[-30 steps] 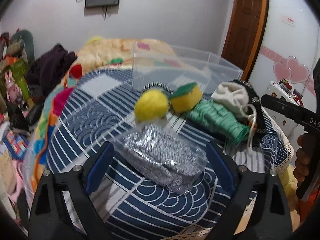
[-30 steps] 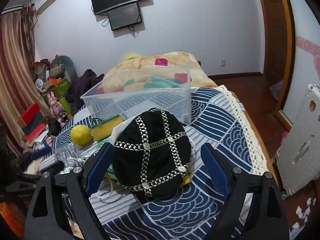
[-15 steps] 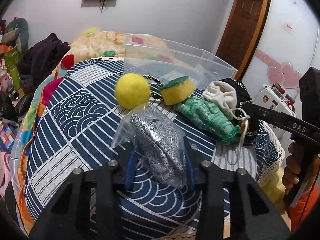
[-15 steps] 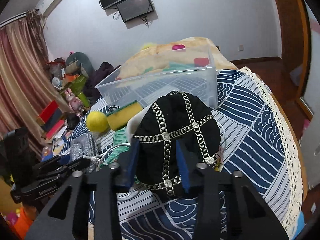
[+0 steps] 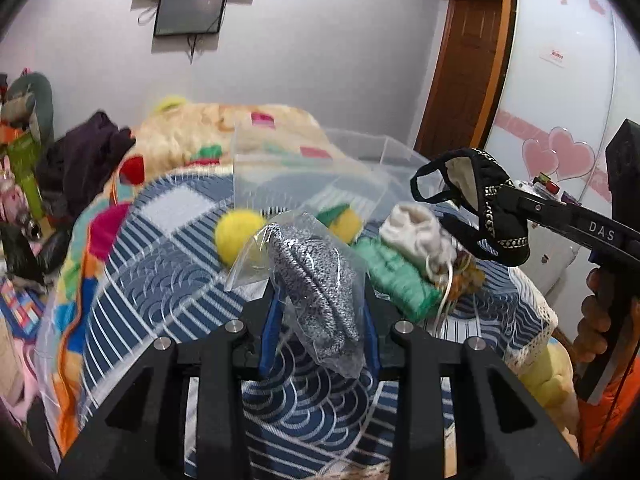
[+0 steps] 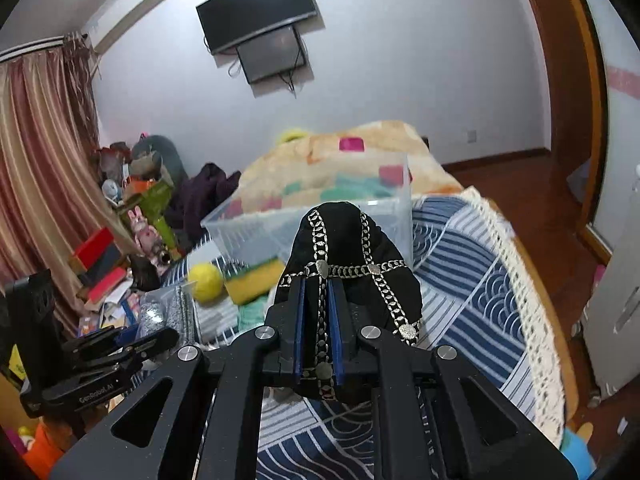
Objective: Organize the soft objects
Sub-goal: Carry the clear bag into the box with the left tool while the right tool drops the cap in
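Observation:
My left gripper [image 5: 320, 316] is shut on a clear bag of grey knit cloth [image 5: 316, 280] and holds it above the bed. My right gripper [image 6: 318, 320] is shut on a black cap with silver trim [image 6: 344, 264], lifted off the bed; it also shows in the left wrist view [image 5: 480, 208]. A clear plastic bin [image 6: 320, 220] stands behind on the blue patterned bedspread [image 6: 472, 280]. A yellow ball [image 5: 236, 236], a yellow-green sponge [image 6: 252, 284], a green knit item [image 5: 396, 280] and a cream cloth [image 5: 416, 232] lie on the bed.
A folded blanket [image 5: 224, 136] lies behind the bin. Clutter and toys [image 6: 132, 216] pile at the left by the curtain. A wooden door [image 5: 468, 64] and a white cabinet [image 5: 568, 80] stand at the right. The bed's lace edge [image 6: 532, 320] drops off at the right.
Both grippers went from open to shut, the left on the bagged grey cloth and the right on the black cap. Both items have been lifted off the bed.

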{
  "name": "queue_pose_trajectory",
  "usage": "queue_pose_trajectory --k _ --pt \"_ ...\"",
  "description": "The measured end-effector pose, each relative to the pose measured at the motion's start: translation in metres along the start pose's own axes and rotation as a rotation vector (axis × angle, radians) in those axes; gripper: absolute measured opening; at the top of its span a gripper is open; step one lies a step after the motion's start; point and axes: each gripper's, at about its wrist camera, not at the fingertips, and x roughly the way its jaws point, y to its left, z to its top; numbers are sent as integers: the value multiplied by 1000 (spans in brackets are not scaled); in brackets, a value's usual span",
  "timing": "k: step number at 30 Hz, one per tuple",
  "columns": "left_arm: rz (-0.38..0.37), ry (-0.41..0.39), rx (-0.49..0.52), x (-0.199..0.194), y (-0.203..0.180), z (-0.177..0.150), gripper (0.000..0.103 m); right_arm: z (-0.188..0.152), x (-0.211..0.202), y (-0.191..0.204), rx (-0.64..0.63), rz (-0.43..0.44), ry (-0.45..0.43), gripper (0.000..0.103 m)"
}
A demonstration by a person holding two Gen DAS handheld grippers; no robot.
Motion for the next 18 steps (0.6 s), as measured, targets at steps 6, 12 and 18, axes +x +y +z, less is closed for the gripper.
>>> queue_pose_trajectory --k 6,12,18 --pt "2 -76 1 -6 3 28 35 19 -8 1 -31 -23 -78 10" --pt "7 -145 15 -2 9 64 35 39 -4 -3 -6 -22 -143 10" --pt "13 -149 14 21 20 97 35 59 9 -2 -22 -24 -174 10"
